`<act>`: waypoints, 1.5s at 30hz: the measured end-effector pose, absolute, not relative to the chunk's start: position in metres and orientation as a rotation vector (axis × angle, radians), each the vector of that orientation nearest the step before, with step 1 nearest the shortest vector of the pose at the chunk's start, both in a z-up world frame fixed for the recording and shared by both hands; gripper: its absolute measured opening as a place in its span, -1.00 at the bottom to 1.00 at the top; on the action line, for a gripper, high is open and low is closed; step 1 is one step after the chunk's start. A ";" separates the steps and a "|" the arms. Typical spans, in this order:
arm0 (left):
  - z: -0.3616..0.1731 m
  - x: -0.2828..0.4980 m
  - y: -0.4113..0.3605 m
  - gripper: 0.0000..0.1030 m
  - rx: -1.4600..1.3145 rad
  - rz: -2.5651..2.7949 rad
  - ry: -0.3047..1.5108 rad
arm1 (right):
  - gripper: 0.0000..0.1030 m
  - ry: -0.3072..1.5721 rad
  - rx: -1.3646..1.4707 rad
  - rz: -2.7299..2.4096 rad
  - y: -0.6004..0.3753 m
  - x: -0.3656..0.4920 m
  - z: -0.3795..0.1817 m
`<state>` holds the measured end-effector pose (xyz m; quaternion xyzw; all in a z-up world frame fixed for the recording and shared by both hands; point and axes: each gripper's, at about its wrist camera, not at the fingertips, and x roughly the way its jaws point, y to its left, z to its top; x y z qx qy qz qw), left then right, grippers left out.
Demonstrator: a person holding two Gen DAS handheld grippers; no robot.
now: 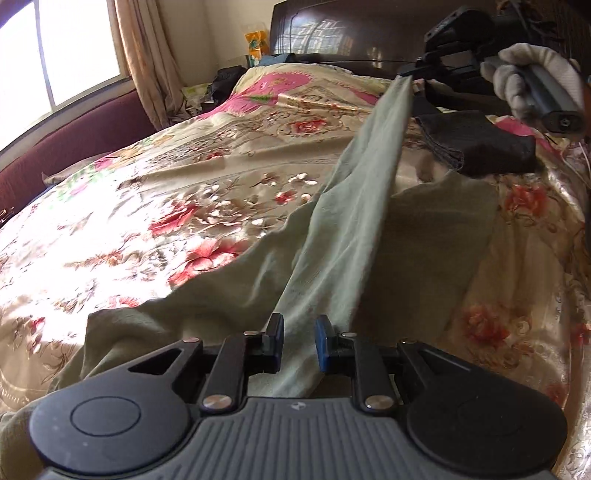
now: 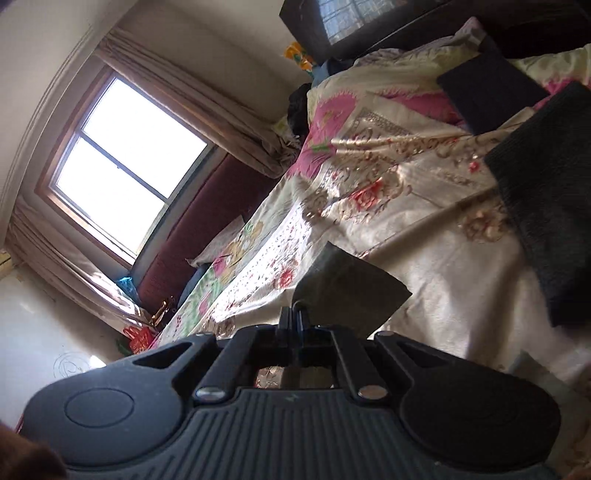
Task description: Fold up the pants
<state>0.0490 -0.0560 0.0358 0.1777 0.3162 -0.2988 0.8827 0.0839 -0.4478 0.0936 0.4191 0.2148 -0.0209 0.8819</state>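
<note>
Pale green pants [image 1: 332, 236] lie partly on a floral bedspread [image 1: 147, 206]. One leg is stretched taut from my left gripper [image 1: 299, 341] up to my right gripper [image 1: 408, 72] at the top right. The cloth runs between the left gripper's blue pads [image 1: 323, 343], whose jaws stand slightly apart around it. In the right wrist view my right gripper [image 2: 294, 314] is shut on a corner of the pants [image 2: 351, 284], held above the bed.
Folded dark garments [image 1: 480, 144] lie on the bed near the dark headboard [image 1: 351, 33]; they also show in the right wrist view [image 2: 546, 206]. A window [image 2: 122, 162] with curtains and a maroon bench [image 1: 55, 147] line the far side.
</note>
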 end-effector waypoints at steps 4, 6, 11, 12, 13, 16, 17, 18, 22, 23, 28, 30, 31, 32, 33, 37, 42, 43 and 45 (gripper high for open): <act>0.027 0.043 -0.073 -0.31 0.428 -0.649 0.684 | -0.94 0.551 0.907 -0.175 -0.471 0.041 0.049; 0.024 0.039 -0.081 -0.31 0.464 -0.655 0.693 | -0.94 0.589 0.998 -0.209 -0.484 0.032 0.016; 0.020 0.030 -0.095 -0.31 0.535 -0.658 0.705 | -0.86 0.639 1.031 -0.231 -0.487 0.029 -0.018; 0.020 0.028 -0.097 -0.31 0.540 -0.659 0.708 | -0.82 0.639 1.052 -0.216 -0.488 0.028 -0.021; 0.019 0.028 -0.098 -0.31 0.542 -0.660 0.713 | -0.82 0.638 1.079 -0.196 -0.490 0.029 -0.024; 0.015 0.029 -0.101 -0.31 0.548 -0.663 0.725 | -0.80 0.633 1.123 -0.170 -0.492 0.032 -0.029; 0.015 0.029 -0.102 -0.31 0.552 -0.663 0.724 | -0.80 0.632 1.113 -0.176 -0.492 0.035 -0.029; 0.015 0.029 -0.104 -0.31 0.558 -0.661 0.720 | -0.80 0.634 1.105 -0.182 -0.493 0.036 -0.029; 0.021 0.029 -0.104 -0.31 0.555 -0.657 0.704 | -0.92 0.554 1.095 -0.141 -0.492 0.034 -0.004; 0.023 0.029 -0.103 -0.31 0.550 -0.657 0.698 | -0.94 0.512 1.087 -0.123 -0.491 0.029 0.005; 0.020 0.028 -0.099 -0.30 0.544 -0.660 0.709 | -0.82 0.568 1.065 -0.126 -0.490 0.012 0.003; 0.015 0.027 -0.098 -0.30 0.540 -0.658 0.721 | -0.82 0.654 1.069 -0.197 -0.488 0.011 -0.015; 0.013 0.026 -0.098 -0.30 0.541 -0.657 0.721 | -0.82 0.662 1.096 -0.202 -0.489 0.008 -0.022; 0.013 0.024 -0.097 -0.30 0.543 -0.657 0.718 | -0.82 0.653 1.142 -0.212 -0.493 0.003 -0.029; 0.014 0.023 -0.096 -0.30 0.542 -0.659 0.716 | -0.81 0.640 1.172 -0.229 -0.495 -0.001 -0.033; 0.014 0.025 -0.093 -0.28 0.534 -0.661 0.718 | -0.68 0.615 1.232 -0.237 -0.501 -0.004 -0.041; 0.014 0.026 -0.094 -0.28 0.515 -0.655 0.719 | -0.37 0.554 1.222 -0.248 -0.504 0.008 -0.034; 0.014 0.026 -0.095 -0.28 0.518 -0.659 0.718 | -0.35 0.551 1.208 -0.252 -0.504 0.010 -0.032; 0.012 0.024 -0.097 -0.28 0.537 -0.660 0.713 | -0.35 0.556 1.162 -0.274 -0.503 0.017 -0.029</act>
